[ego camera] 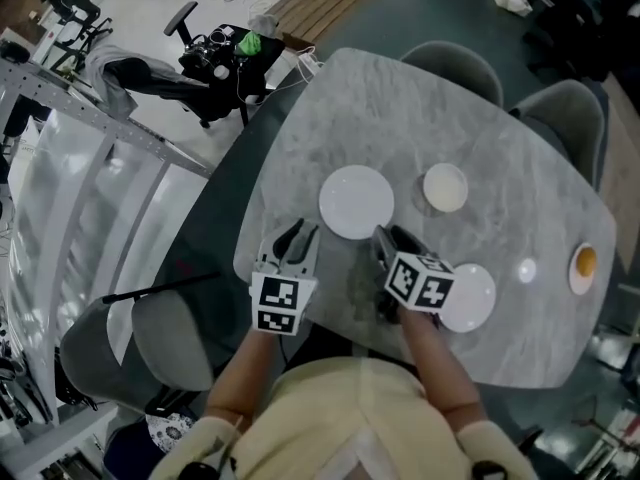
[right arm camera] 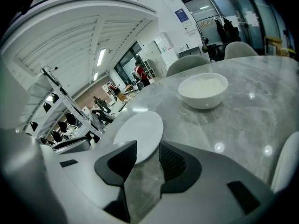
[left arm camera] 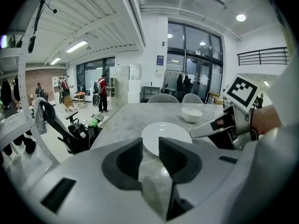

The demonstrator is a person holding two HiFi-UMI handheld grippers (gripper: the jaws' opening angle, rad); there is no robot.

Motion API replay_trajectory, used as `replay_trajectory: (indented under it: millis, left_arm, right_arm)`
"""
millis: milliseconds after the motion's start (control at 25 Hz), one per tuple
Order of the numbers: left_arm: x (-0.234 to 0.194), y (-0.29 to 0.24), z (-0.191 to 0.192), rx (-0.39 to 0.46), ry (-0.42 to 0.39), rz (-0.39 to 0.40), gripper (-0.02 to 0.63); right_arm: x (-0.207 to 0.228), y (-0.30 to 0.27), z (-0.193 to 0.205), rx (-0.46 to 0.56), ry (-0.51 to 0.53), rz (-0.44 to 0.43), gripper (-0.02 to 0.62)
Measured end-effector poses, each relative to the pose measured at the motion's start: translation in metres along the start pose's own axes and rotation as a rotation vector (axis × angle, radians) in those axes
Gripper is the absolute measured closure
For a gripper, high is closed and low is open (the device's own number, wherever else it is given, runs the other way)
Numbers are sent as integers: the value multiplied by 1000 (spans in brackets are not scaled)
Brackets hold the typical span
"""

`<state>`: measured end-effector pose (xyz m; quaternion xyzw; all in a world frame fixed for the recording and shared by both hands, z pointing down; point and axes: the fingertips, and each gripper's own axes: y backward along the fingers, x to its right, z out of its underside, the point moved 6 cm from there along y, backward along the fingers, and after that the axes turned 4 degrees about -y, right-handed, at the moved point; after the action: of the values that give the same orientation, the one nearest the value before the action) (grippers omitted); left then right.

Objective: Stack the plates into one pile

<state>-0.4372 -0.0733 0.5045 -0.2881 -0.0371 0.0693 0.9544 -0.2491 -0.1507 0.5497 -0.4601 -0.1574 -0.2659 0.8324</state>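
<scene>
Nearest the camera, the left gripper (left arm camera: 150, 148) is shown with its jaws spread. Only bare grey counter (ego camera: 500, 118) is seen through the gap. The right gripper (right arm camera: 147, 153) is likewise spread and empty.

Just ahead of both grippers lies the large plate (left arm camera: 166, 135), flat on the counter. Its near rim is set straight in front of the left gripper and slightly to the left of the right gripper's line. No pad is touching it.

A second plate (ego camera: 475, 298) lies close beside the right gripper, on its outer side, and is partly covered by it in the head view. Beyond the large plate, ahead and to the right, a bowl (right arm camera: 203, 90) stands upright. Farther right, near the counter's edge, a small dish (ego camera: 583, 264) holding something orange can be made out.

The plates are judged to be glazed ceramic: stiff, smooth, breakable and moderately heavy. A hold is best taken at the near rim, with one pad over the lip and one under it. Since the plate sits low, the lower pad would have to be slid beneath the raised edge. A plate held by one edge is expected to droop and may slip on the glaze. A firm pinch and a gentle set-down are therefore advised.
</scene>
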Motion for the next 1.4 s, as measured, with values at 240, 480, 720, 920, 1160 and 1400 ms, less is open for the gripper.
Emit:
replay_trajectory:
  millis: [240,480,720,920,1160,1400]
  left_arm:
    - [-11,-9,2,-4,-6,16,500]
    - [-18,-14,3,0,7,21,500]
    - [-23,-16,5,1,11,26,500]
    - [-28,-16,5,-1,18,27,500]
    - [-30,-17,8,-6,23,33,500]
    - [-28,-22,8,-10,55,60,500]
  right_arm:
    - [5,-17,-2,-5,-43,47,466]
    - [4,-25,-10,-4,-47,88,466]
    - [4,-29,-13,10,-24,165,466]
    - [3,-28,-13,17,27,219,481]
    - [6,-29,-13,15,44,210,500]
    - [6,-28,-15,33,36,165,514]
